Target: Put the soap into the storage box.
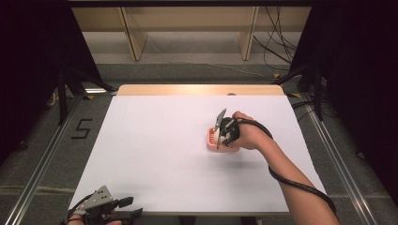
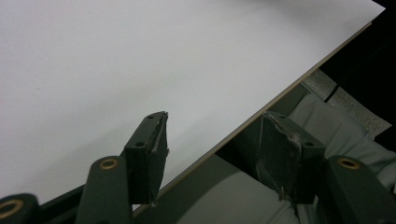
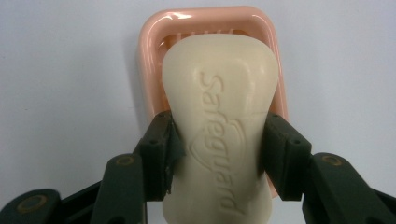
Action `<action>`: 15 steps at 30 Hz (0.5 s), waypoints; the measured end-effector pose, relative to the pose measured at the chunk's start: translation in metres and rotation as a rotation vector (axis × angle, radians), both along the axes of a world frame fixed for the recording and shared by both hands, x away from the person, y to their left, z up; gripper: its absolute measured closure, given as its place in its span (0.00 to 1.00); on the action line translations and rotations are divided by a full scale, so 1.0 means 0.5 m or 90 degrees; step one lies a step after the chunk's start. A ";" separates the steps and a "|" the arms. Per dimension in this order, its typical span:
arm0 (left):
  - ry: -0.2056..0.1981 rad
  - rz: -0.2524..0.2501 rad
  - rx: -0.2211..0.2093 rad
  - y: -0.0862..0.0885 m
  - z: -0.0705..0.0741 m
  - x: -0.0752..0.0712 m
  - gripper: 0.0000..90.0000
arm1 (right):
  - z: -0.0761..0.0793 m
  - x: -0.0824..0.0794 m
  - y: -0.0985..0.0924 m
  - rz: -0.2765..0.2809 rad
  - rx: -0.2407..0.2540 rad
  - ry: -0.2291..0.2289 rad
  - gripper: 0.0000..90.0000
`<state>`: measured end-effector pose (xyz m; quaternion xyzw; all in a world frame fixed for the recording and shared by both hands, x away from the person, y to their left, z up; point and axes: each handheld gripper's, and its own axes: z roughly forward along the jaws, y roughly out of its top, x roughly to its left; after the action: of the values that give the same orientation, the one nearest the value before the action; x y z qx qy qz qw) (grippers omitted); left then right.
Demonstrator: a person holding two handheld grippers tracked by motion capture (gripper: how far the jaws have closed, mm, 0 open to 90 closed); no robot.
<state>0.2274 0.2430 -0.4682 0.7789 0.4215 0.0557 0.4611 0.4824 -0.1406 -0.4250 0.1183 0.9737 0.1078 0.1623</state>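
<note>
While the high view is looking down on the white table [image 1: 155,154], the right gripper [image 1: 224,133] is hanging over the pink soap dish [image 1: 212,139] right of the table's centre, and the left gripper [image 1: 123,208] is resting at the table's near left corner. Along the left gripper's jaws, wide apart and holding nothing, the table's edge [image 2: 243,128] is running diagonally. Along the right gripper's [image 3: 217,140] jaws, both pads are pressing the sides of a cream soap bar [image 3: 219,102] over the dish [image 3: 149,70].
</note>
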 end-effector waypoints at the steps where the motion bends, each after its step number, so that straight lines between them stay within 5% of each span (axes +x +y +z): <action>1: 0.000 0.000 0.000 0.000 0.000 0.000 0.46 | 0.000 0.000 0.000 0.002 -0.003 -0.004 0.56; 13: 0.000 0.000 0.000 0.000 0.000 0.000 0.46 | -0.008 0.011 0.001 -0.002 -0.006 -0.003 0.56; 15: 0.004 -0.005 0.005 0.002 0.002 0.000 0.46 | -0.009 0.017 0.001 0.018 -0.008 -0.009 0.56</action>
<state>0.2275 0.2438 -0.4674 0.7825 0.4195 0.0530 0.4571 0.4911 -0.1398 -0.4293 0.1026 0.9748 0.1047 0.1682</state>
